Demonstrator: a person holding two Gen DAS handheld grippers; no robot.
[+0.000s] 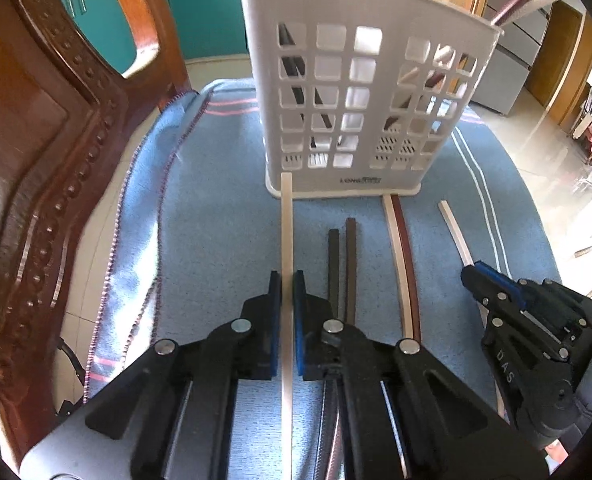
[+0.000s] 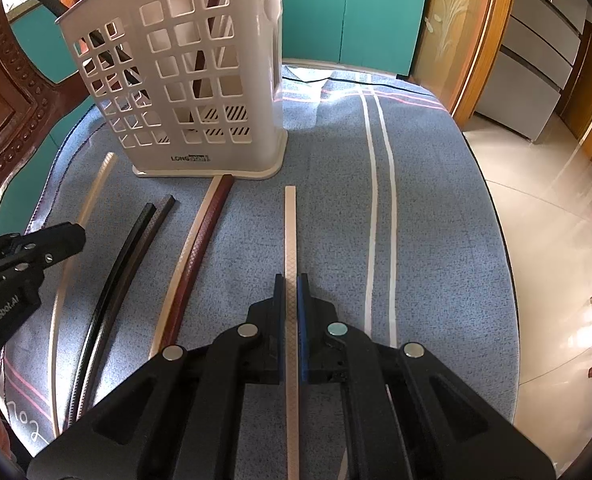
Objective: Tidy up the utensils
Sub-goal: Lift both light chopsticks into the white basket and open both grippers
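Observation:
My left gripper (image 1: pixel 287 280) is shut on a cream chopstick (image 1: pixel 287 220) whose far tip reaches the base of the white slotted utensil basket (image 1: pixel 359 80). My right gripper (image 2: pixel 292 280) is shut on another cream chopstick (image 2: pixel 290 232). Between them on the blue cloth lie a black and dark-brown pair (image 1: pixel 343 264) and a cream and red-brown pair (image 1: pixel 403 260). The basket (image 2: pixel 184 80) stands upright with dark sticks inside. In the right wrist view the left gripper (image 2: pixel 76 236) shows at the left edge. The right gripper (image 1: pixel 473 274) appears at the right of the left wrist view.
A blue striped cloth (image 2: pixel 415 200) covers the round table. A carved wooden chair (image 1: pixel 36 160) stands close on the left. Teal cabinets (image 2: pixel 355 12) are behind the table. The table edge drops to a shiny tiled floor (image 2: pixel 543 208) on the right.

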